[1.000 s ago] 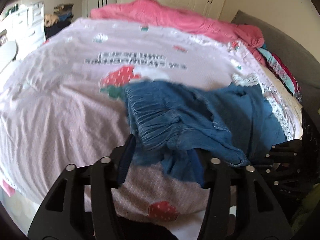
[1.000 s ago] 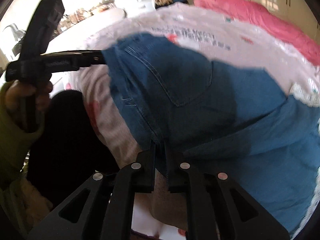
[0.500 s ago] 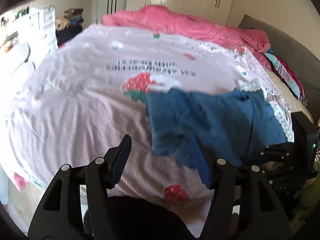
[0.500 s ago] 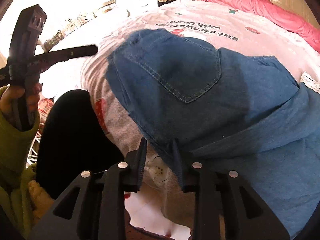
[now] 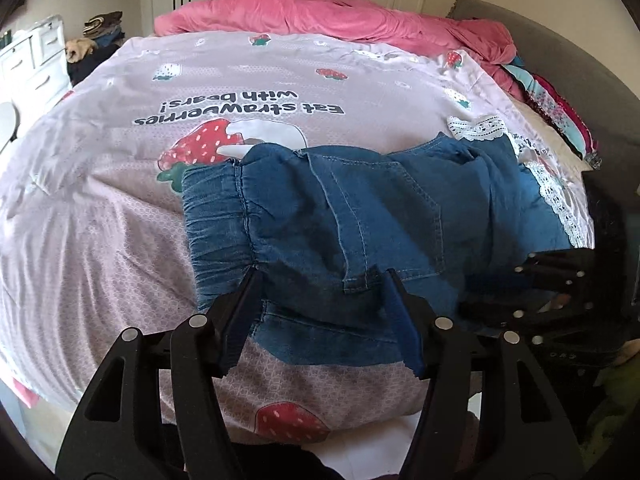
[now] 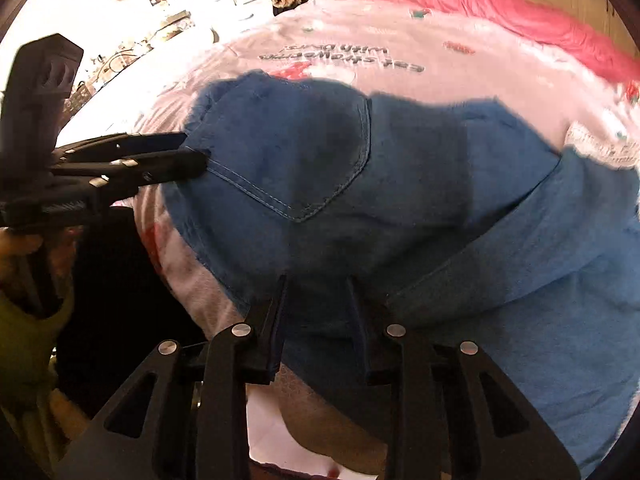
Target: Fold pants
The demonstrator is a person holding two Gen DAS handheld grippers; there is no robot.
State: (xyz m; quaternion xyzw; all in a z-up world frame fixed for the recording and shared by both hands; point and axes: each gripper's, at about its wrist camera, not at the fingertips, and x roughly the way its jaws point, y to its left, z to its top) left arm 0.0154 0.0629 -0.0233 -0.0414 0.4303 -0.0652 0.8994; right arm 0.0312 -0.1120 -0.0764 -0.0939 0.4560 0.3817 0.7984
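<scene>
Only the left wrist view shows the gathered elastic waistband (image 5: pixel 218 220) of the soft denim pants (image 5: pixel 360 216). The left gripper (image 5: pixel 320 304) stands about half open, the right gripper (image 6: pixel 316 312) narrowly parted after just opening; both straddle cloth without pinching it.

The right wrist view is blurring the bedspread lettering (image 6: pixel 340 56) past reading. The pants (image 6: pixel 400 200) are running off its right edge, their legs' ends unseen. The left tool (image 6: pixel 196 152) is hiding its own fingertips' contact there.

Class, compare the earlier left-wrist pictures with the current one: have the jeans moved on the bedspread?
Yes. The jeans have dropped out of the left gripper and lie flatter, spread below the strawberry print.
</scene>
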